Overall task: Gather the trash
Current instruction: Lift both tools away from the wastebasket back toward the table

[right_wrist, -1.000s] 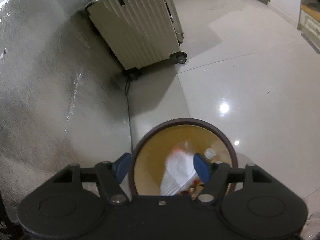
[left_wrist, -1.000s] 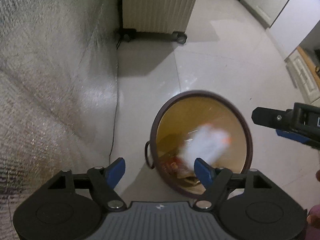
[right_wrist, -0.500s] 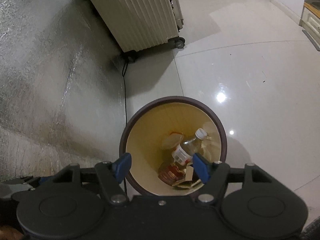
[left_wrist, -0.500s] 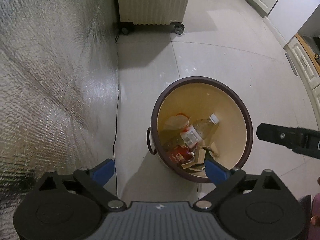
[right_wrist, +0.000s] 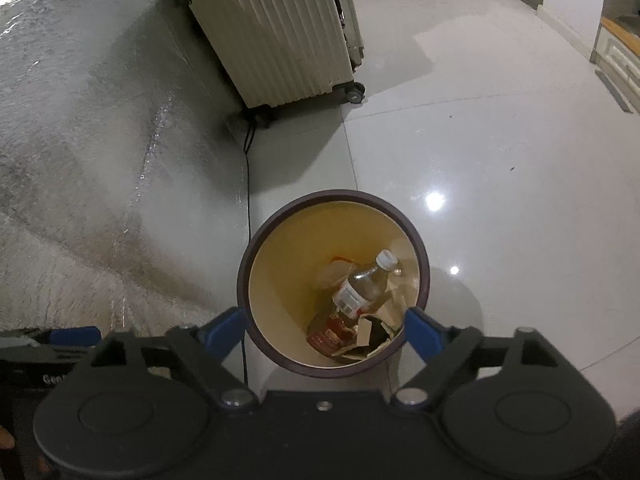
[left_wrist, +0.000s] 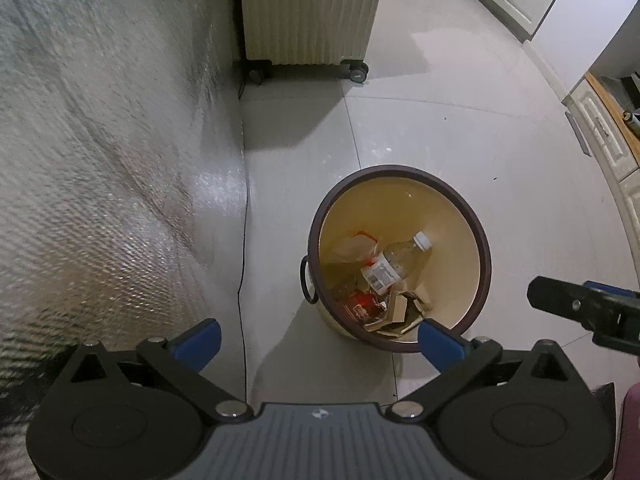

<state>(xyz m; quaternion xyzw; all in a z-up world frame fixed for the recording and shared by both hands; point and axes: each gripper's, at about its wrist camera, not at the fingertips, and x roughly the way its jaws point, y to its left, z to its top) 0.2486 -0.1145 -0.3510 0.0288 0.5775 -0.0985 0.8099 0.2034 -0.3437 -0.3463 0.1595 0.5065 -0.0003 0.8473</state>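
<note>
Dropped and settled in the bin [left_wrist: 400, 184] now, bottle [left_wrist: 394, 266] atop the scraps; left claw [left_wrist: 318, 340] and right claw [right_wrist: 318, 330] opening, empty. Ready for more trash.

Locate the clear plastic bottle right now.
The clear plastic bottle lies inside the bin, cap toward the far right wall, resting on cardboard scraps beside a red wrapper; both wrist views show it.

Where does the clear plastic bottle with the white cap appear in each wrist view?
Left wrist view: plastic bottle lies in the bin, right of centre.
Right wrist view: bottle in the bin, low centre.
Shared landmark: ribbed cream suitcase at the top.
</note>
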